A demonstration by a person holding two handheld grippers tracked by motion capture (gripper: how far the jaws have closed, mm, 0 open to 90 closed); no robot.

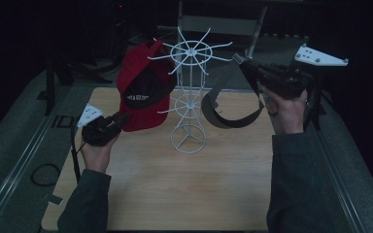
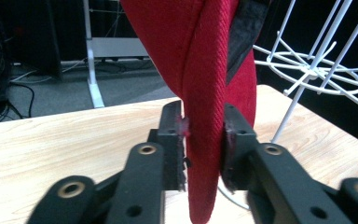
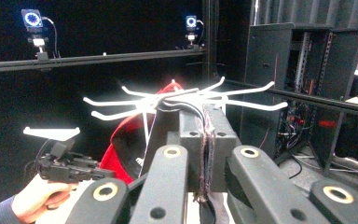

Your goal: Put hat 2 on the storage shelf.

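A white wire rack (image 1: 189,104) stands mid-table with hooks spreading out at two levels. A red cap (image 1: 141,73) hangs on its left side. My left gripper (image 1: 124,118) is at the cap's lower edge. In the left gripper view the red brim (image 2: 200,154) stands upright between the jaws, and both pads (image 2: 182,128) press on it. My right gripper (image 1: 237,59) is raised to the right of the rack's top and is shut on the thin edge of a dark grey cap (image 1: 223,116), which hangs below it. Dark fabric (image 3: 207,154) shows pinched between those jaws.
The rack stands on a light wooden tabletop (image 1: 175,184) with bare wood in front of it. Metal rails run along both sides, and a cable loop (image 1: 43,174) lies at the left. Dark equipment racks (image 3: 307,93) stand beyond the table.
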